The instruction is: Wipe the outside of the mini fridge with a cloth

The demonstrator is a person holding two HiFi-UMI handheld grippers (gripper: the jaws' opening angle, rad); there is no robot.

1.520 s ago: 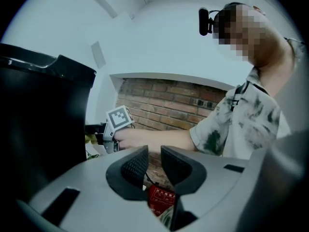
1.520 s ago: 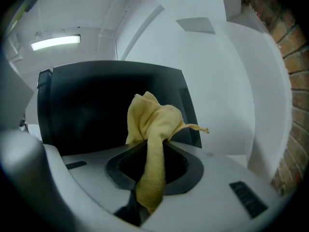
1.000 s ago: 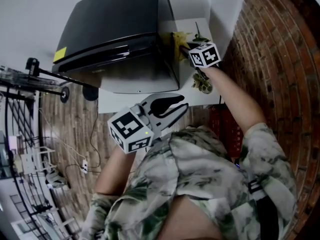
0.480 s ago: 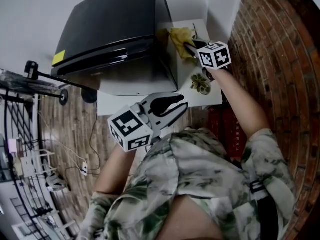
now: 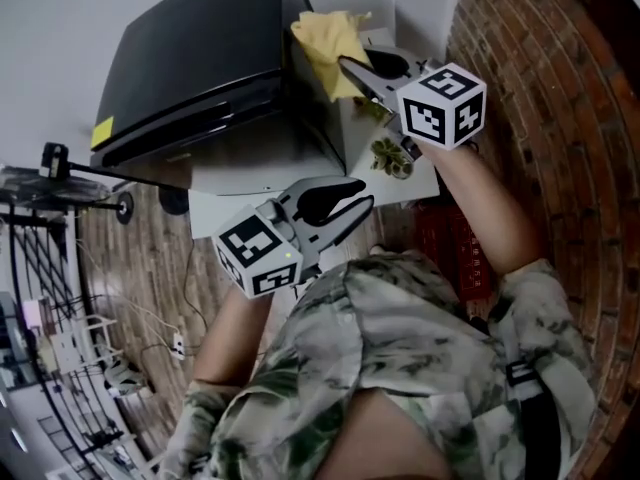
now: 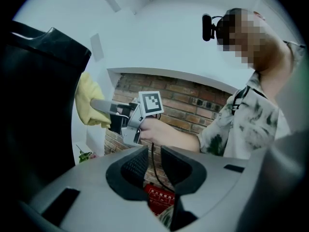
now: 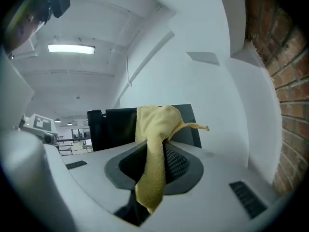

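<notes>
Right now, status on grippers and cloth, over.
Right gripper shut on yellow cloth, at top right edge of mini fridge. Left gripper empty, fingers slightly apart, off fridge. Small plant beside fridge, clear of cloth.

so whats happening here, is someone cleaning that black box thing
A person is working with two handheld grippers. The right gripper is shut on a yellow cloth, holding it at the upper right edge of the black mini fridge, seemingly to wipe its side. The left gripper is empty, jaws slightly apart, held back near the person's torso.
</notes>
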